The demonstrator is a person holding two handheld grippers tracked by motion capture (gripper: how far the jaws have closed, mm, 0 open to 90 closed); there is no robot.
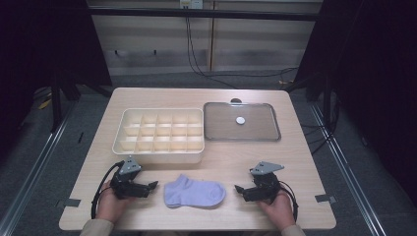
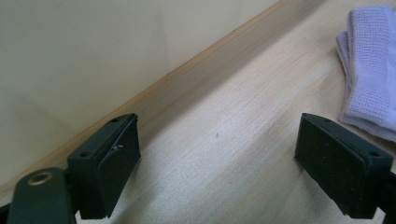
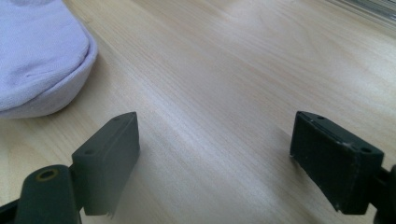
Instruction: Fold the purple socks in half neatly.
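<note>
Flanking the pale lilac knitted sock lying flat on the light wooden table, left gripper and right gripper wide open, empty, probably poised to pinch both ends.

No text, label, brand, number or sign can be read anywhere.

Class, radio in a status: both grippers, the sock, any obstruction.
Left gripper open, right gripper open, both empty. Sock flat on table between them, untouched. Nothing in the way.
</note>
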